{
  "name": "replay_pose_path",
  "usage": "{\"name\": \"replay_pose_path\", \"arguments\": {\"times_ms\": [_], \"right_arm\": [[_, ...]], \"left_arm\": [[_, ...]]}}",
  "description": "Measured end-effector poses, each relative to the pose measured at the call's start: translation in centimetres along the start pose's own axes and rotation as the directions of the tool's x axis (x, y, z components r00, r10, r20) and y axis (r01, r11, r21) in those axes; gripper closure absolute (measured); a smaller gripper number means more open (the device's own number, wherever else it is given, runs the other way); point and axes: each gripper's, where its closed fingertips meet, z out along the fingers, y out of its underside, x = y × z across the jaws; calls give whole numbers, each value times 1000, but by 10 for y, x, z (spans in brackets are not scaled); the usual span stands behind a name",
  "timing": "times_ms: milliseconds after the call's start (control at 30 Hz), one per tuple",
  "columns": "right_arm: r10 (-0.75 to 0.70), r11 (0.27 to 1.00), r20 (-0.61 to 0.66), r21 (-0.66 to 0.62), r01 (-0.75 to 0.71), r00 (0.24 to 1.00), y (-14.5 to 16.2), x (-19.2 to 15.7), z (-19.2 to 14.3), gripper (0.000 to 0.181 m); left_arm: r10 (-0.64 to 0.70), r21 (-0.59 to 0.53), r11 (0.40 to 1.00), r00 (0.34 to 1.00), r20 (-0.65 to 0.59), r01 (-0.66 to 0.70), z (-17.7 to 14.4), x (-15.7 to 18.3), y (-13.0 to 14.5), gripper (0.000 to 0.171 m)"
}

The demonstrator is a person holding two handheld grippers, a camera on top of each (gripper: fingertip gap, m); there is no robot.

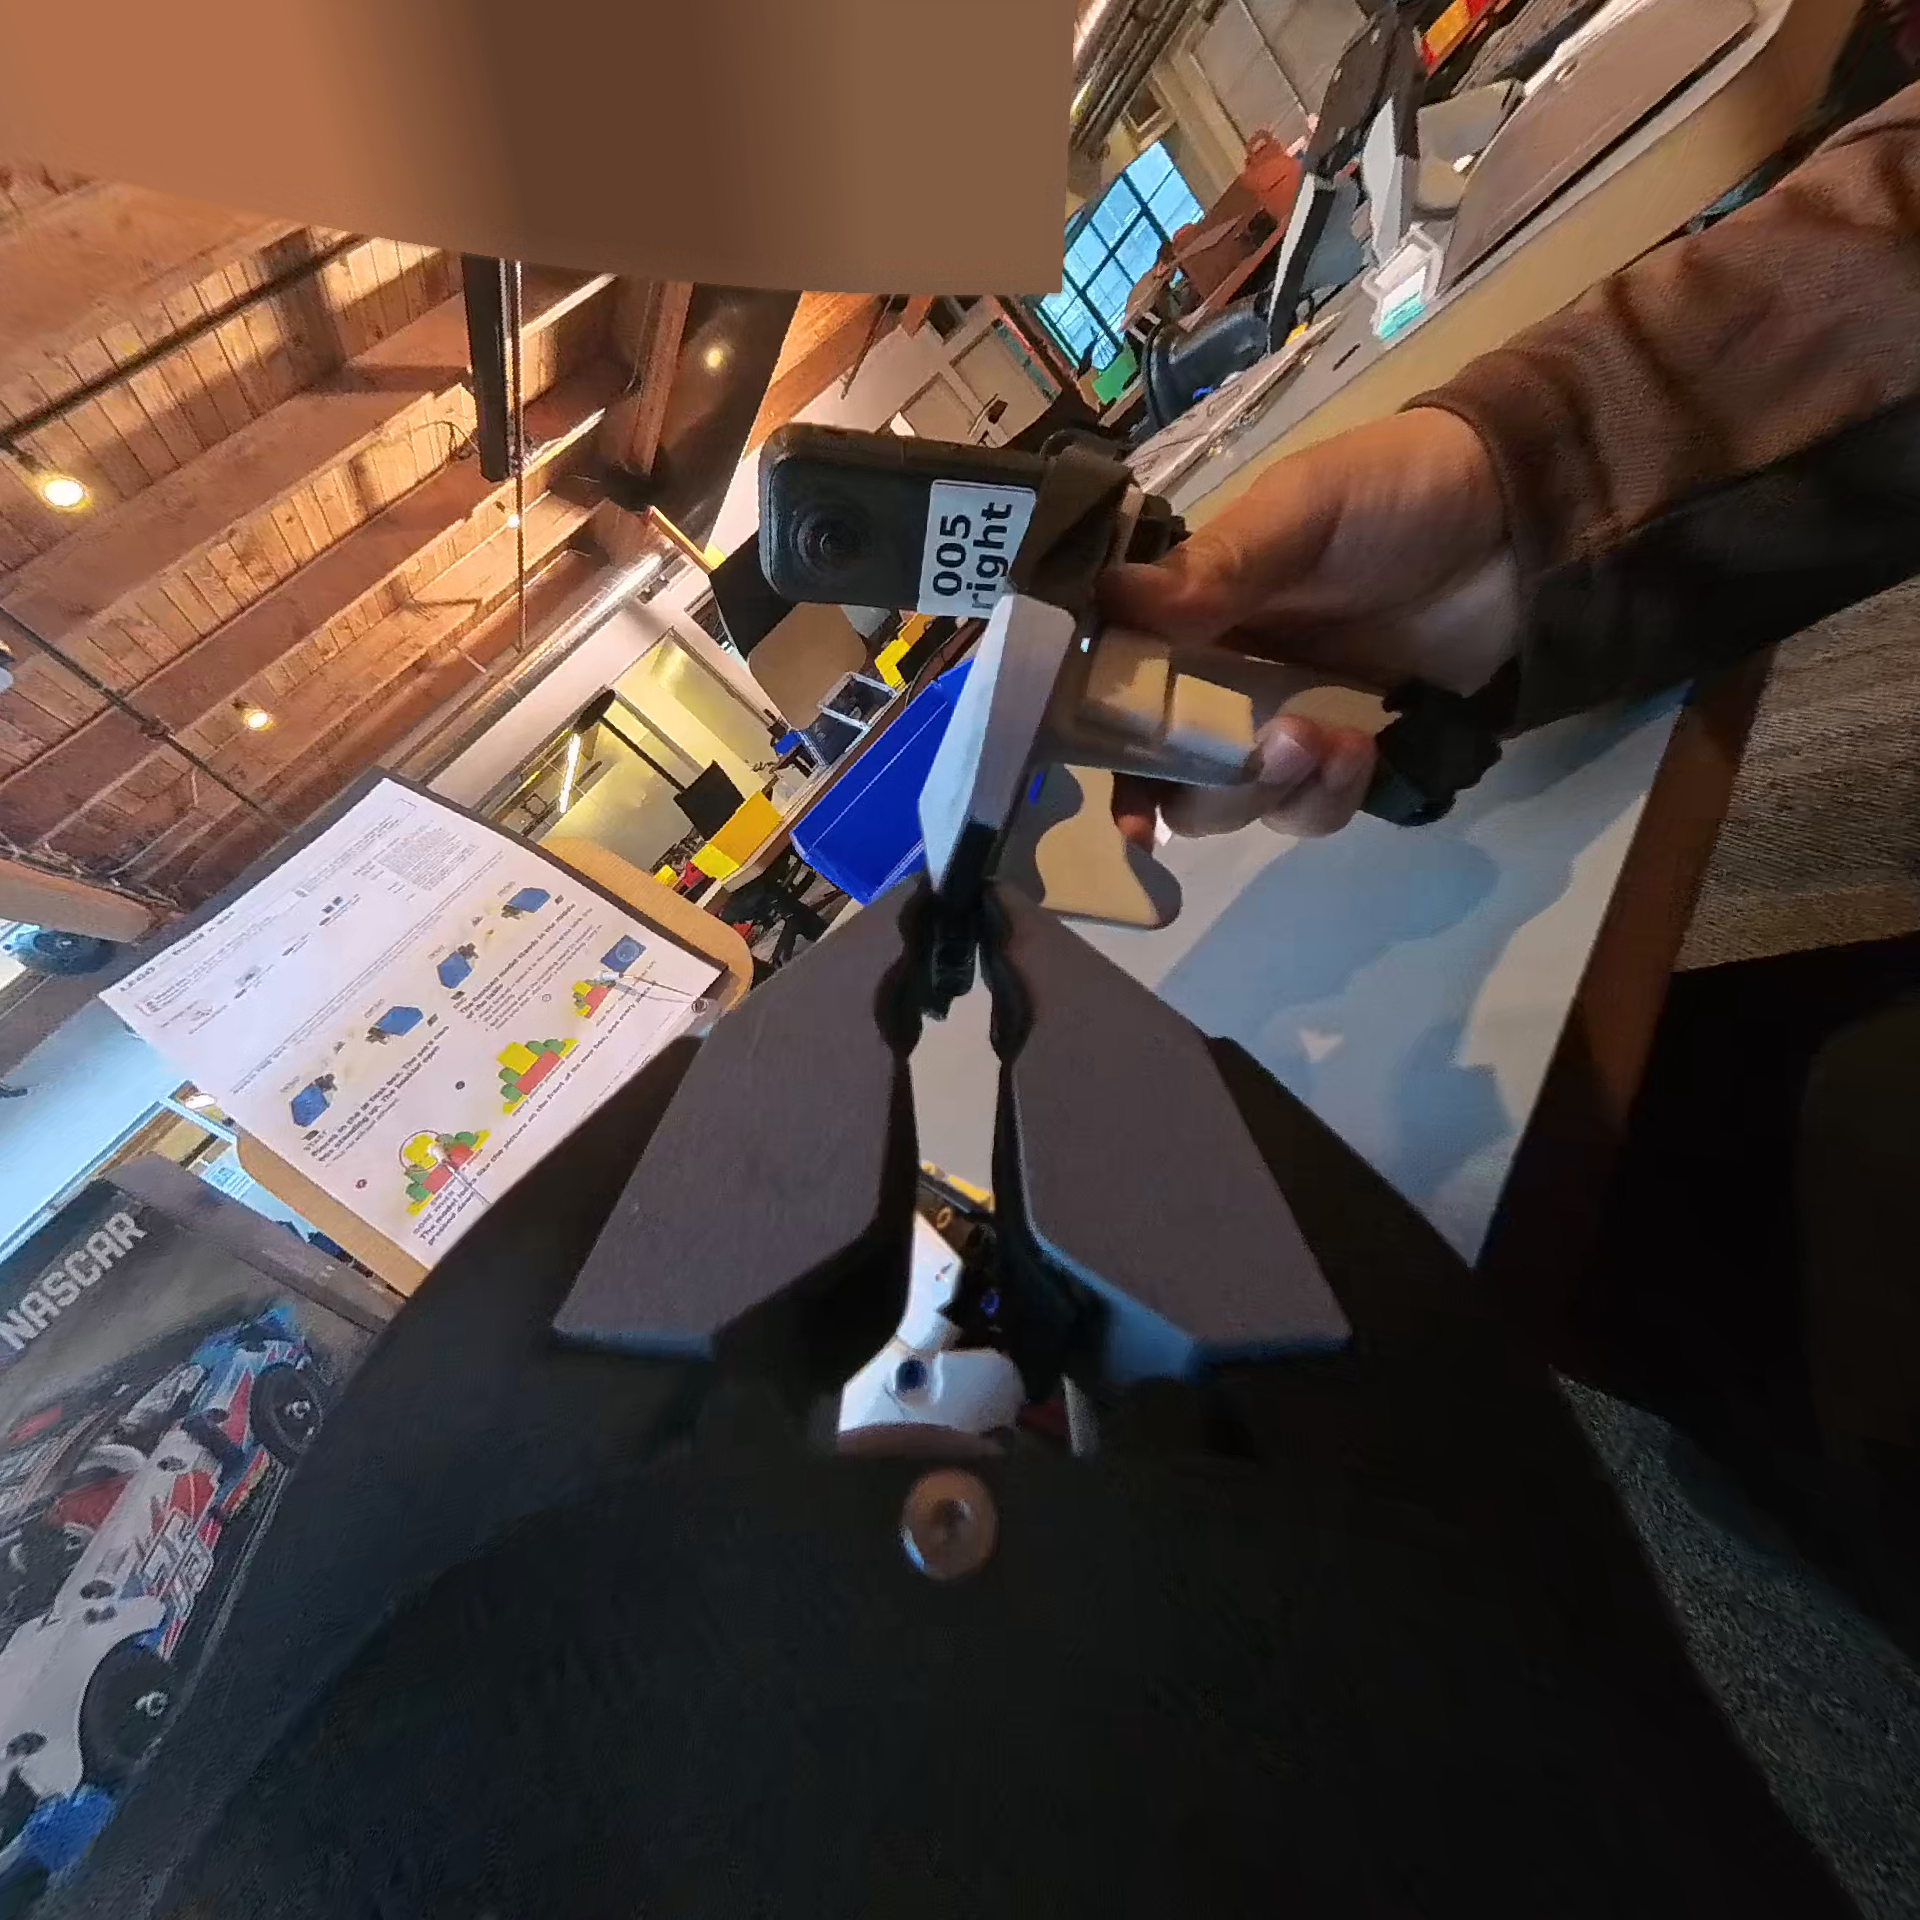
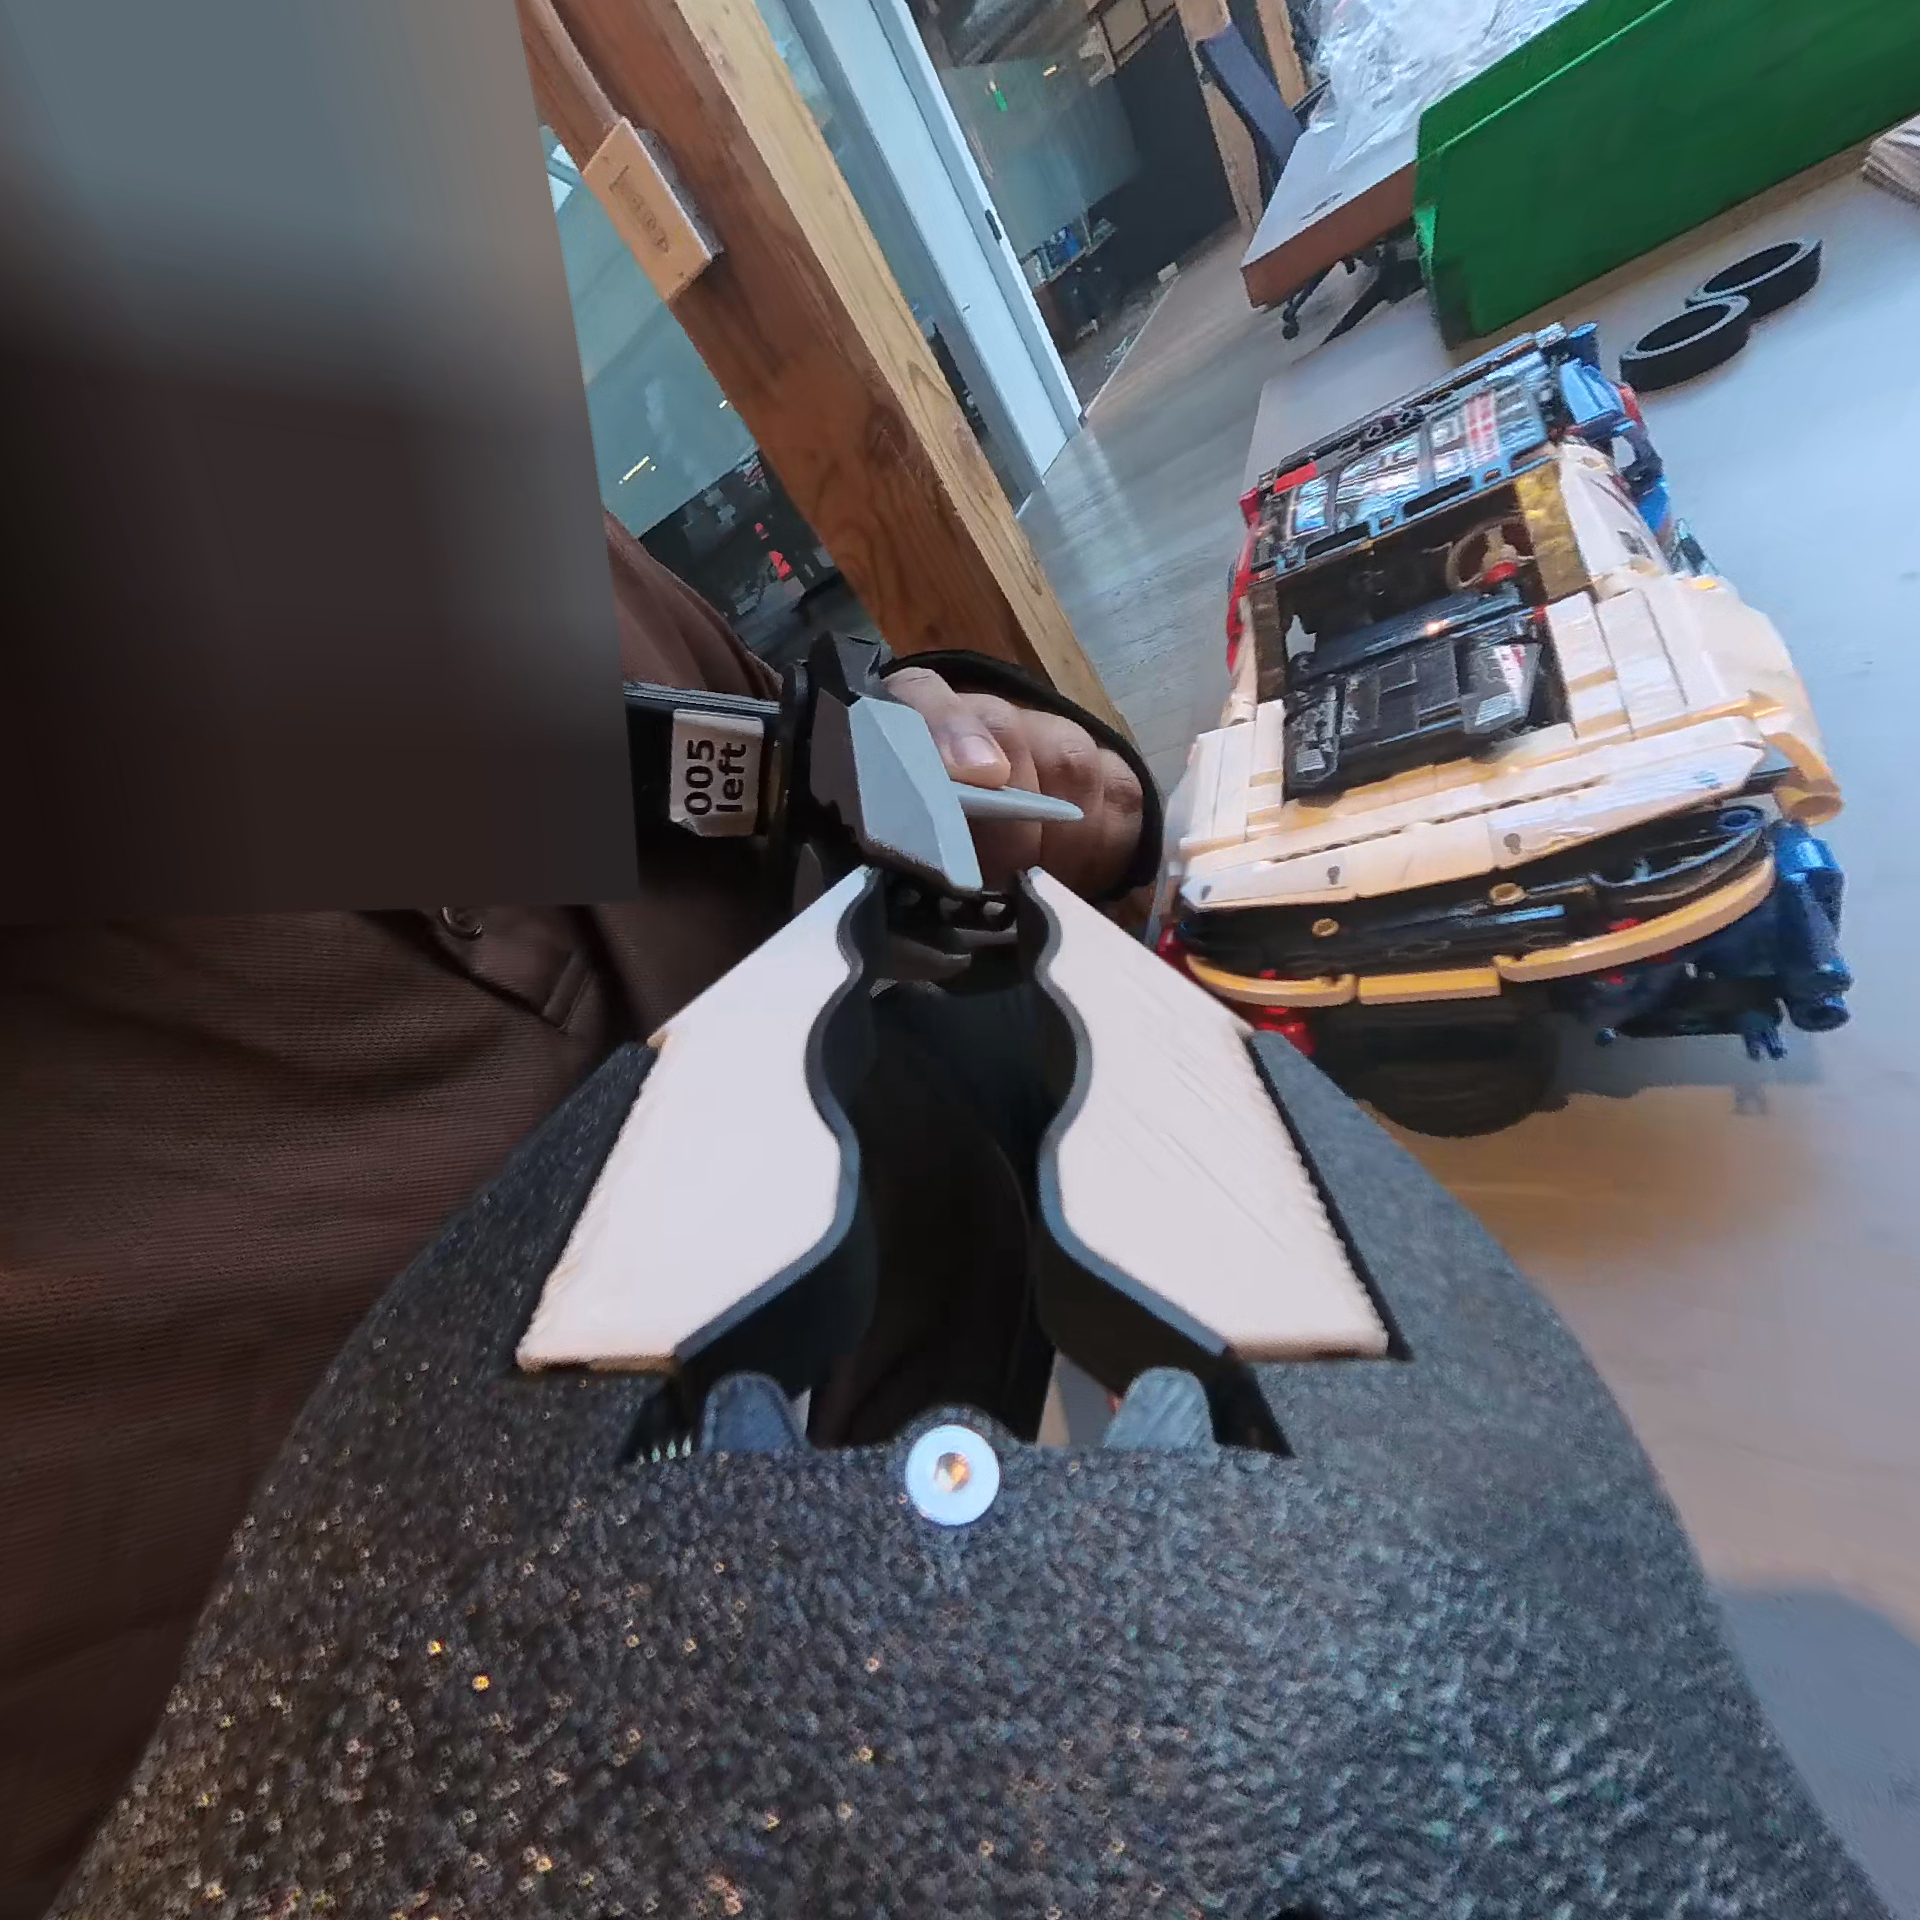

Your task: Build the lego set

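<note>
Right now both sets of fingers pinch one small black lego piece (image 1: 951, 961) at twelve o'clock, meeting tip-to-tip: left gripper (image 1: 951, 997), right gripper (image 2: 951, 920).

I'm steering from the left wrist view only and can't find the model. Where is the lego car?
Observer: The lego car stands on the grey table, off to the right of the right gripper in its own view.
Operator: Any loose wheels near it?
Observer: Two black tyres lie on the table beyond the car, beside a green bin.
Operator: Is the roof closed?
Observer: No, the top is open and the dark interior shows.
</note>
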Motion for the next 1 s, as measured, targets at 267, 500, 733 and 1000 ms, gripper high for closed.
{"name": "replay_pose_path", "arguments": {"times_ms": [267,500,733,1000], "right_arm": [[-2,1000,24,11,2,1000,2,-18,-3,158],[22,999,25,42,-23,999,2,-18,-9,159],[5,999,17,48,-6,1000,1,-19,-13,159],[-6,999,22,51,5,1000,1,-24,-16,160]], "left_arm": [[-29,64,997,999,-18,31,-4,6,-19,167],[-77,67,995,997,-28,79,-2,8,-21,166],[-99,81,991,994,-44,102,0,9,-22,167],[-124,97,987,991,-51,129,-1,11,-27,166]]}}
